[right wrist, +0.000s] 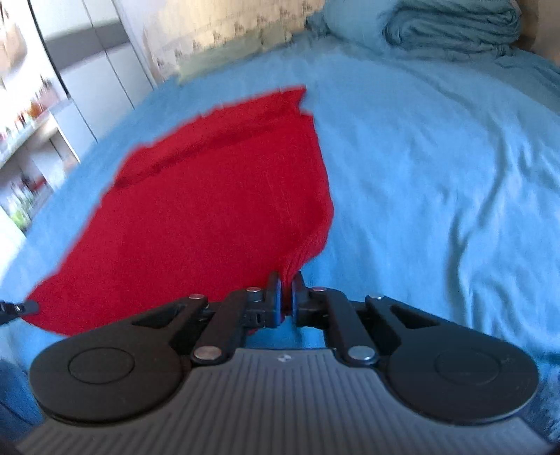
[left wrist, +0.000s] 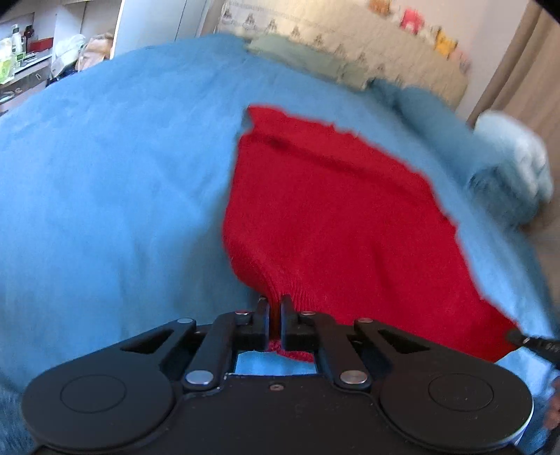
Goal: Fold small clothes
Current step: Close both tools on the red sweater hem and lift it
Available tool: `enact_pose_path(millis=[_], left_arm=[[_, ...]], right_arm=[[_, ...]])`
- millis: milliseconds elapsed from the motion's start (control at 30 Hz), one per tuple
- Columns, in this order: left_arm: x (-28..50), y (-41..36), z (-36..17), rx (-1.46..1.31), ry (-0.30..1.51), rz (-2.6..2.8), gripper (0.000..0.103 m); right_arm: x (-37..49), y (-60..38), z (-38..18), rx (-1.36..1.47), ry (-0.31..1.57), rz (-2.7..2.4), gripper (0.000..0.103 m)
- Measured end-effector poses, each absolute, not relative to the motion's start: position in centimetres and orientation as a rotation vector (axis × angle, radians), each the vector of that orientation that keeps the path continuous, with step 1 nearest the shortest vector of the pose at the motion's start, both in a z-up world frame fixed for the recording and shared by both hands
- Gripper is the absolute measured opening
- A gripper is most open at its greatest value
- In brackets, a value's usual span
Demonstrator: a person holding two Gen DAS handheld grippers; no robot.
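Black fingers of my left gripper [left wrist: 274, 308] and right gripper [right wrist: 287, 283] each pinch a near corner of the red knit [left wrist: 332, 210], spread on the blue bed [left wrist: 122, 175]; first fold apparently begun, nothing yet folded over

surface: bed [right wrist: 437, 168], blue sheet | on it: red knit garment [right wrist: 210, 210]; folded blanket [right wrist: 451, 28] at far end
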State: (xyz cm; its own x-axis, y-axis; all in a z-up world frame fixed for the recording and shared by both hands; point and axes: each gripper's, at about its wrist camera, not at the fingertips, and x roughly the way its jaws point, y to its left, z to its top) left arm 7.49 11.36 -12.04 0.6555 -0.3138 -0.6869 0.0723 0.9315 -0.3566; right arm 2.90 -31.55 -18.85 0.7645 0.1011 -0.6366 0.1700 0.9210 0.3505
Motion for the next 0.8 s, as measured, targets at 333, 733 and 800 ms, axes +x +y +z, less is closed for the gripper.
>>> enact_pose_path(millis=[333,733,800], left_arm=[[18.2,11.2,-1.9,-0.352,0.657,-0.255,0.005],[44.0,6.3,-4.5,-0.353,0.696,-0.176,0.005],[47.1,5.9,-7.1,-0.347,0.725,-0.140,0.005]], right_arm=[[11.6,-34.3,-8.0,0.430,0.552,0.045,0.020],[37.3,-37.4,-7.7,0.388,0.579,-0.047,0.020],[41.2,-38.0,-10.4,0.399,0.589,-0.055,0.020]])
